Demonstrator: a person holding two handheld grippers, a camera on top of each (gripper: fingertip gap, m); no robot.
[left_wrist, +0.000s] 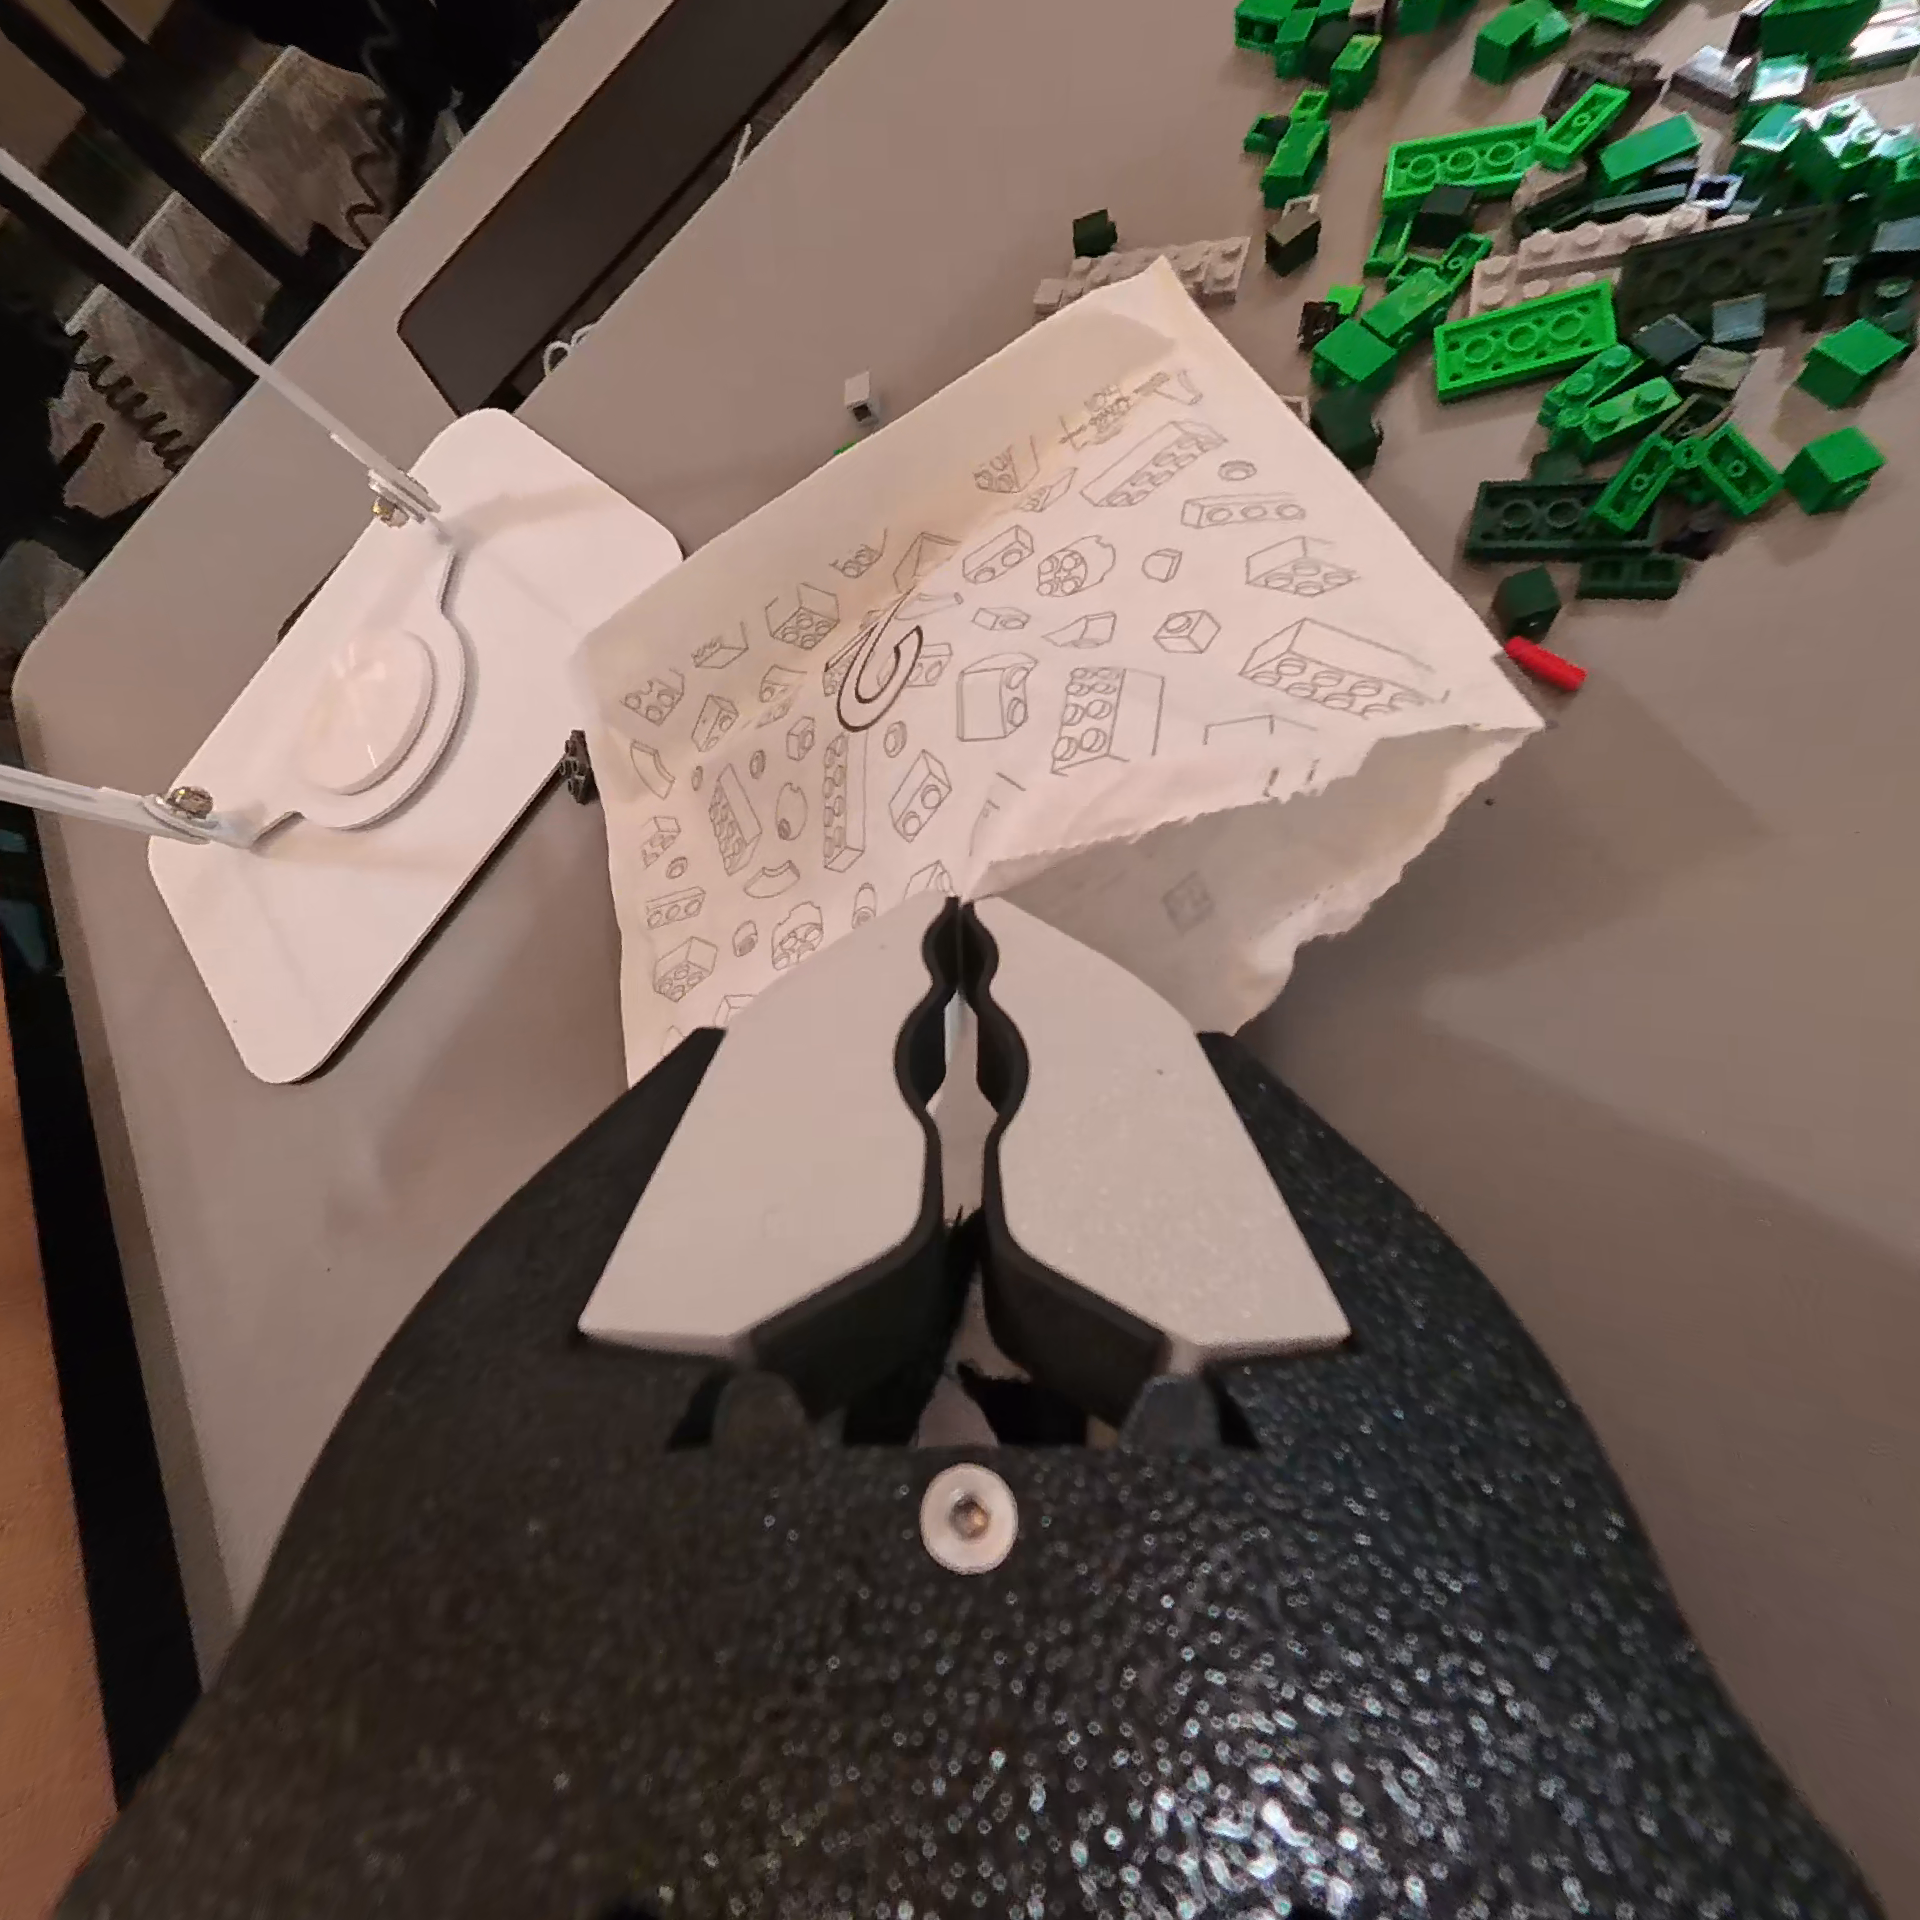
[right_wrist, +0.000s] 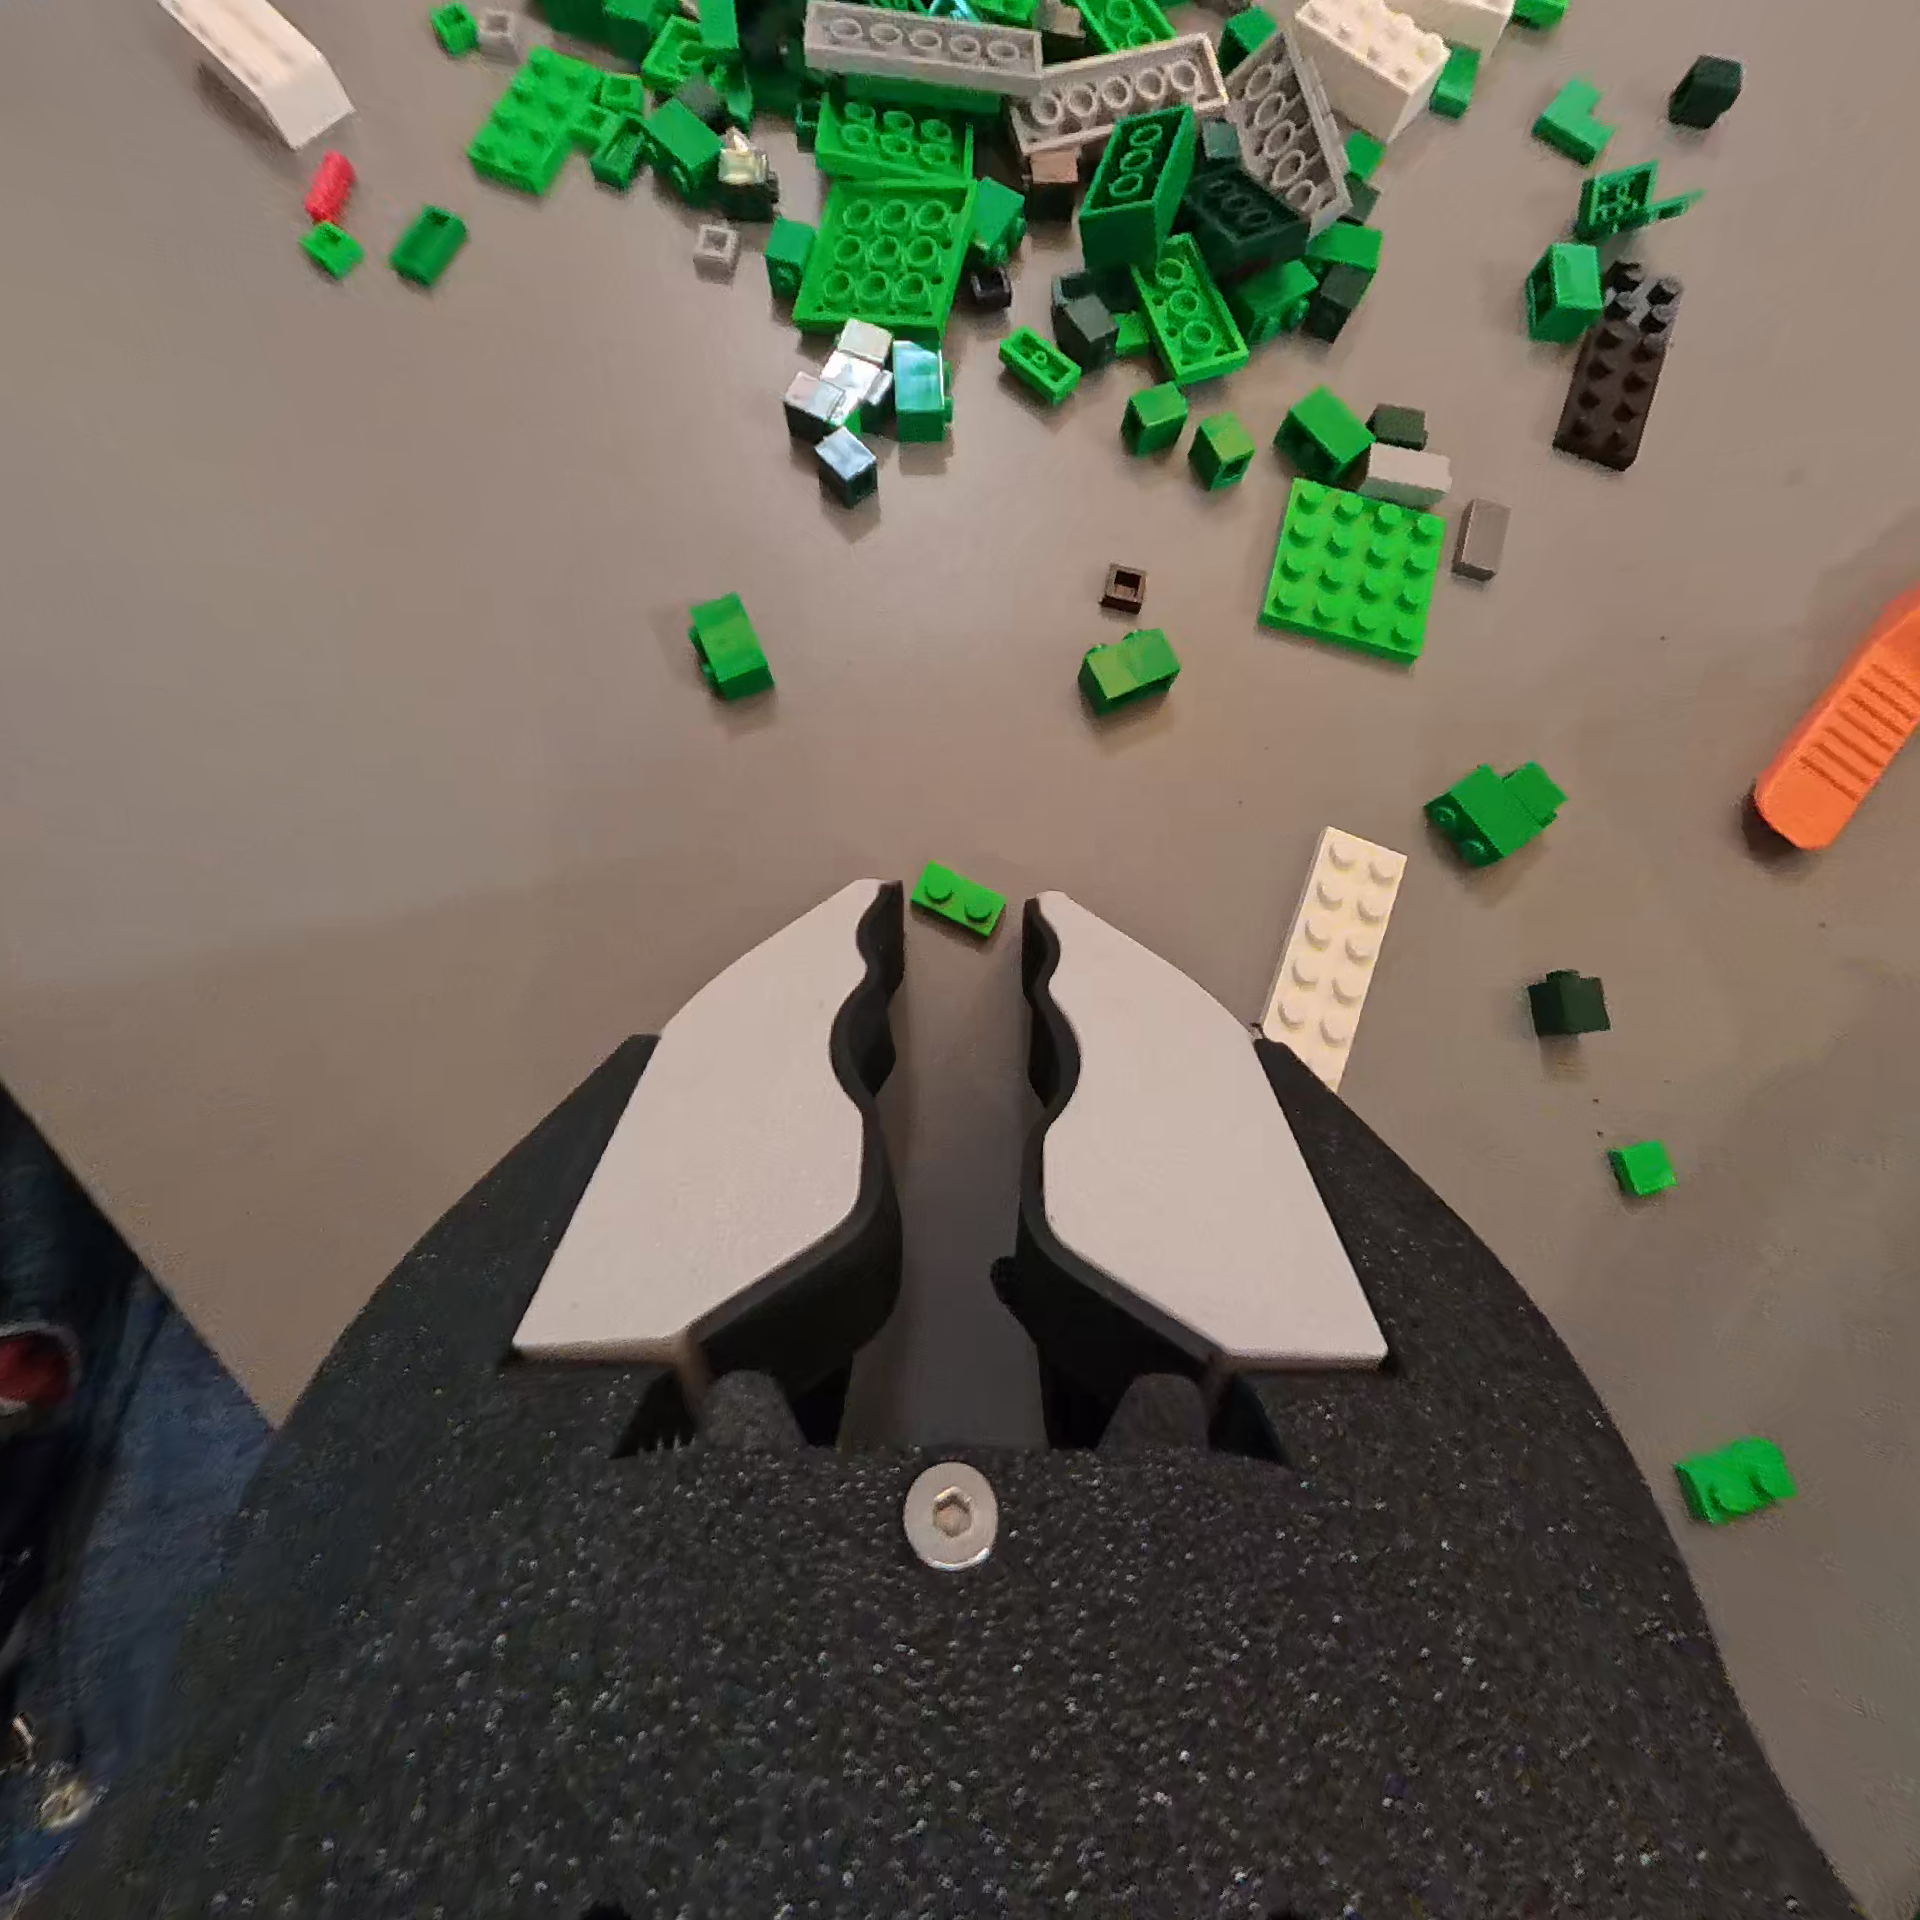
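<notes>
- Left gripper pinching the torn edge of a white paper bag, fingers closed tight on the paper, holding it lifted and open above the grey table.
- Bag showing line drawings of bricks on its side, its jagged mouth facing the gripper.
- Lying beside the bag, toward the table's corner: a white plate with thin white struts bolted to it.
- Spreading beyond the bag: a heap of green, dark green and grey bricks; a small red piece sitting just off the bag's corner.
- Right gripper hovering low over the table, fingers parted by a narrow gap, gripping nothing.
- Sitting right at its fingertips, between them: a small green two-stud plate.
- Resting near the right finger: a long white plate; farther off, a green square plate and an orange tool.
</notes>
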